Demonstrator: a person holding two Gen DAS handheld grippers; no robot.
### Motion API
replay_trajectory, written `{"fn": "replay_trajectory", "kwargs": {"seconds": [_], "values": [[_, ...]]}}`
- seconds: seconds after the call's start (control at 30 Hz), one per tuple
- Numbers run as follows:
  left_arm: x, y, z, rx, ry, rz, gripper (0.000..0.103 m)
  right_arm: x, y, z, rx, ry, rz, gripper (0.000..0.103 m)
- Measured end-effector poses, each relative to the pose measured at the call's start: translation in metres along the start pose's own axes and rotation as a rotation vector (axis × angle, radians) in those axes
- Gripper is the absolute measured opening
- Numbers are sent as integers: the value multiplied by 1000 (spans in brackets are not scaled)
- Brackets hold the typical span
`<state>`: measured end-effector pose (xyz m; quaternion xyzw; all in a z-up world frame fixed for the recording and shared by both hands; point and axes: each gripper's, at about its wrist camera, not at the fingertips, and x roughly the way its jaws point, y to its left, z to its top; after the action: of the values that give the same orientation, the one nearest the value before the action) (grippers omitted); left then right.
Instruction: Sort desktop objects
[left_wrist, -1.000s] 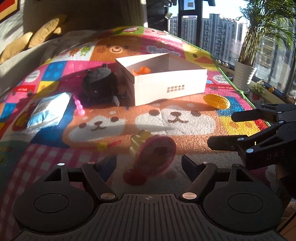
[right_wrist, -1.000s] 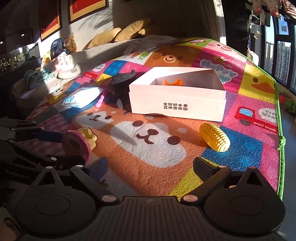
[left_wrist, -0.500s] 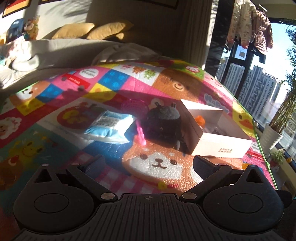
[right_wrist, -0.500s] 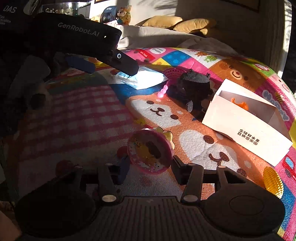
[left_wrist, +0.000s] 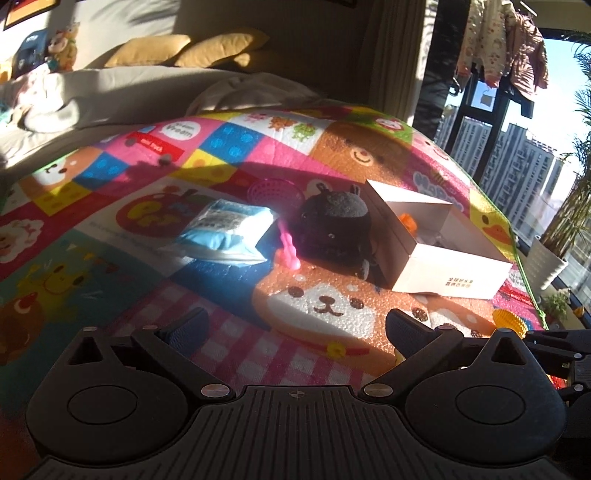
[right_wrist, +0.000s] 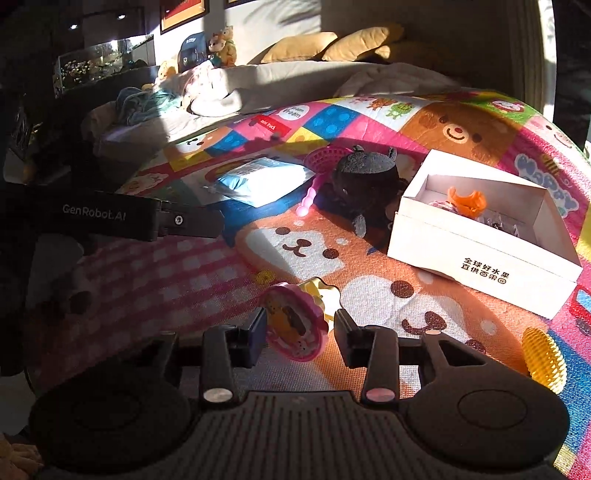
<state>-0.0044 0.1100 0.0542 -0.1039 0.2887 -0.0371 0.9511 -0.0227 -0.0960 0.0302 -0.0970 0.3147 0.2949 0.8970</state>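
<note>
Toy (right_wrist: 295, 325) tilts between right gripper (right_wrist: 300, 330) fingers, pink face toward camera

The plush (left_wrist: 334, 230) hides the box's (left_wrist: 448, 284) near-left corner and part of the pink sieve (left_wrist: 271, 190). Items beside the orange toy (right_wrist: 466, 202) in the box are too small to identify. The corn (right_wrist: 543, 360) is partly hidden by the gripper body.

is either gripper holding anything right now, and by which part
The right gripper has the pink round toy between its opening jaws, at the disc's rim. The left gripper holds nothing.
</note>
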Motion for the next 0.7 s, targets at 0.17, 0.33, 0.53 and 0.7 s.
{"fn": "replay_trajectory", "kwargs": {"seconds": [0.17, 0.33, 0.53, 0.7], "values": [[4, 4, 1, -23, 15, 12, 103, 8, 25, -9, -122, 8, -46, 57], [3, 3, -1, -14, 17, 2, 103, 18, 7, 5, -28, 31, -39, 36], [7, 5, -3, -22, 31, 7, 103, 32, -22, 18, 95, 37, -7, 36], [8, 2, -6, -2, 45, -4, 103, 43, -47, 28, 265, 42, 94, 35]]}}
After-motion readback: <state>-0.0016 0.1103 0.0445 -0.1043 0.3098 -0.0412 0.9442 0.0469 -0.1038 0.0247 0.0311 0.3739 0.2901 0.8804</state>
